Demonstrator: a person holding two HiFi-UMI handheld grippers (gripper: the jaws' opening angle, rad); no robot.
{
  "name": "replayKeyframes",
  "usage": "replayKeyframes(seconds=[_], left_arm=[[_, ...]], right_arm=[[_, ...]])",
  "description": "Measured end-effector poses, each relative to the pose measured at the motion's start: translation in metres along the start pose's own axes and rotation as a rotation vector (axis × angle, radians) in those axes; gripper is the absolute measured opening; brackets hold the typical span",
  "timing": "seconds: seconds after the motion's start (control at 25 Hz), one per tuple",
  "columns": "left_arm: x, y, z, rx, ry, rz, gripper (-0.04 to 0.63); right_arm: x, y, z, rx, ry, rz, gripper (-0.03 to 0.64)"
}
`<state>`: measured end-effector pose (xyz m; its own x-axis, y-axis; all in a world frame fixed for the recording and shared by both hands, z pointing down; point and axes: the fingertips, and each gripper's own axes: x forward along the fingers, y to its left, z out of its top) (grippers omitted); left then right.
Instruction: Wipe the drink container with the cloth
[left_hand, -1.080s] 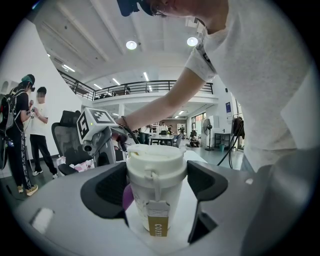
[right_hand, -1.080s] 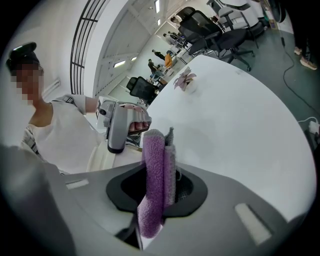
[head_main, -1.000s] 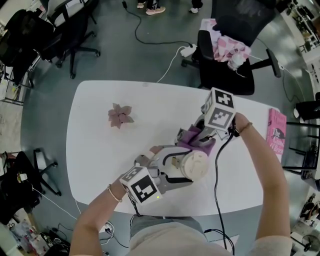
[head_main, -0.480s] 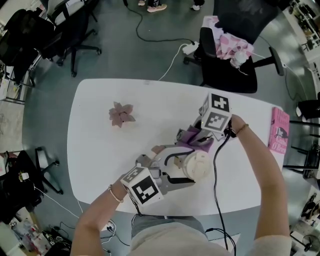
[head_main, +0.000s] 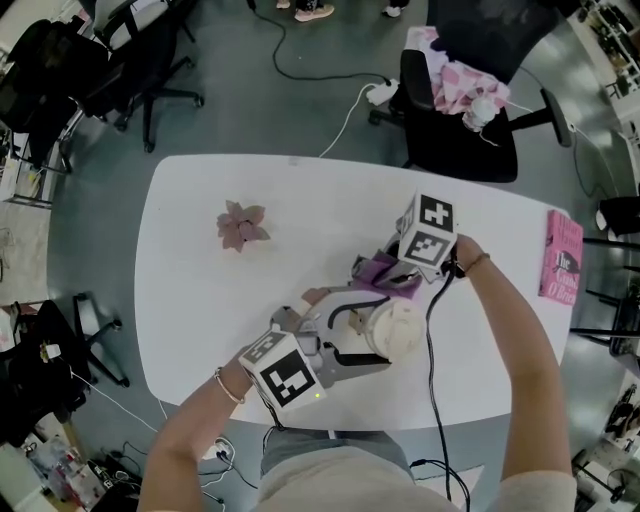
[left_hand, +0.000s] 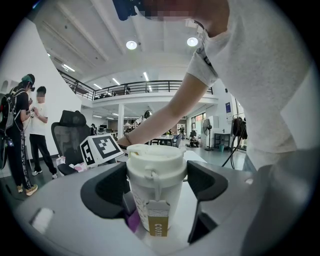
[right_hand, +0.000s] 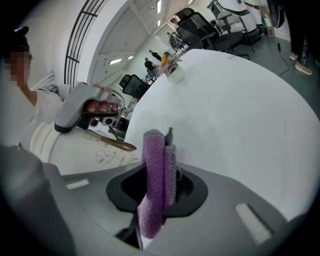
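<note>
Head view — cup gripped, cloth beside it

Left gripper (head_main: 350, 342) has its jaws clamped around a white lidded coffee cup (head_main: 396, 330) near the front of the white table (head_main: 200, 300). Right gripper (head_main: 388, 278) pinches a folded purple cloth (head_main: 380, 270) between its jaws — just beside the cup's far side.

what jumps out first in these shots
A white lidded cup is clamped in the left tool, near the front edge of the table. Close beside it, the right tool pinches a folded purple cloth. A pink flower lies alone on the table's left.
</note>
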<state>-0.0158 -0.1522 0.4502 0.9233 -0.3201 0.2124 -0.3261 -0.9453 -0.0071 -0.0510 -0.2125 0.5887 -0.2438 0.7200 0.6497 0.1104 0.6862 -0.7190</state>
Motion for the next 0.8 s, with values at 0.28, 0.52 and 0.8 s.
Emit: replayKeyframes(seconds=[0.28, 0.52, 0.8], left_arm=[[0.0, 0.001, 0.0, 0.001, 0.01, 0.005, 0.38], [-0.001, 0.001, -0.001, -0.005, 0.017, 0.01, 0.38], [-0.001, 0.001, -0.004, -0.017, 0.035, 0.029, 0.38]], right_arm=[[0.008, -0.011, -0.004, 0.017, -0.037, -0.004, 0.069], [0.008, -0.016, -0.004, 0.06, -0.076, -0.008, 0.069], [0.004, -0.018, -0.006, 0.085, -0.097, -0.078, 0.069]])
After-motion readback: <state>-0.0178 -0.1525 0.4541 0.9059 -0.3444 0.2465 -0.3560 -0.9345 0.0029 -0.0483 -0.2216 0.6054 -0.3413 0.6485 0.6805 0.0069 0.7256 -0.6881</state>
